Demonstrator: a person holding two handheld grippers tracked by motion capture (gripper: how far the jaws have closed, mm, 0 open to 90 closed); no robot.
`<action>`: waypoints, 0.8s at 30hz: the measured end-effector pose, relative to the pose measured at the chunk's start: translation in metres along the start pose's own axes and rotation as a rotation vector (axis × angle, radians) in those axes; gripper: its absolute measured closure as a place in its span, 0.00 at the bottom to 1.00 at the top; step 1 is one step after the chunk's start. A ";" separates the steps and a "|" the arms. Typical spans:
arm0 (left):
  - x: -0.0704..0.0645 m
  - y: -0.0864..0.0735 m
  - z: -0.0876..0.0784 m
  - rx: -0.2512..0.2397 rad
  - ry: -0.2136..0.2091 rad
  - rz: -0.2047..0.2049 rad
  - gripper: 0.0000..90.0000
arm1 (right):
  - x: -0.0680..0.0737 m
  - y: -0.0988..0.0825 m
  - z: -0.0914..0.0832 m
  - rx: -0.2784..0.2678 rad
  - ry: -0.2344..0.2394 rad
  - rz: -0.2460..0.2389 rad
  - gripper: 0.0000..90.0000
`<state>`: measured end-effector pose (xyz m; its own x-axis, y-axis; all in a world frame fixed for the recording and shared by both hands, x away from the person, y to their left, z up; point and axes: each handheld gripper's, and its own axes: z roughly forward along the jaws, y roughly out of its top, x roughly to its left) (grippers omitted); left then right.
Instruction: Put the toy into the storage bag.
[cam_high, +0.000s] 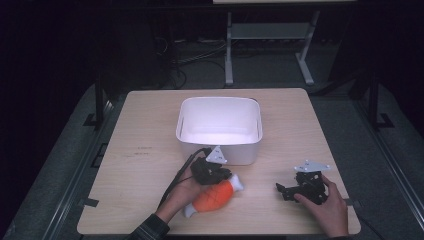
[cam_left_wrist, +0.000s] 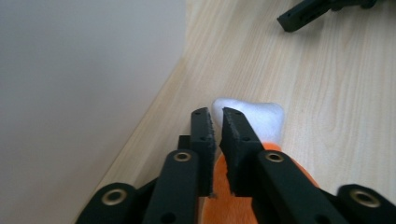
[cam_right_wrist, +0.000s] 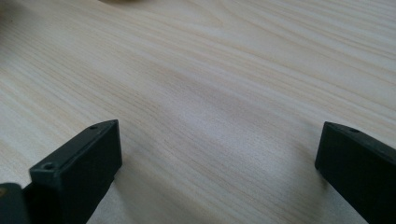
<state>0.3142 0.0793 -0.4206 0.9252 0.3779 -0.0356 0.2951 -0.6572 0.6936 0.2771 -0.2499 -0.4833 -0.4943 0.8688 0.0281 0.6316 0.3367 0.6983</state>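
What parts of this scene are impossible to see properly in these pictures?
- Bin floor, high view: glare washes it out.
- Orange toy near end, high view: left hand covers it; the left gripper view's bottom edge cuts it.
- Left gripper: a narrow gap shows, grip unclear.

We see the white bin (cam_high: 219, 131) walling the left gripper (cam_high: 216, 175) close ahead; open table (cam_high: 150, 150) surrounds the right gripper (cam_high: 287, 191)
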 end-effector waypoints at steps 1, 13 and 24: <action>0.000 0.000 -0.003 -0.008 0.001 -0.007 0.88 | 0.000 0.000 0.000 0.000 0.000 0.001 0.00; 0.005 -0.003 -0.029 -0.025 -0.021 -0.049 0.58 | 0.000 0.000 0.000 0.000 0.000 0.001 0.00; -0.003 -0.013 -0.042 0.022 -0.057 -0.037 0.20 | 0.000 0.000 0.000 0.000 0.000 0.000 0.00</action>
<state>0.2977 0.1148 -0.3994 0.9253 0.3653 -0.1023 0.3342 -0.6574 0.6753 0.2771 -0.2499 -0.4833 -0.4942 0.8689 0.0284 0.6316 0.3365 0.6985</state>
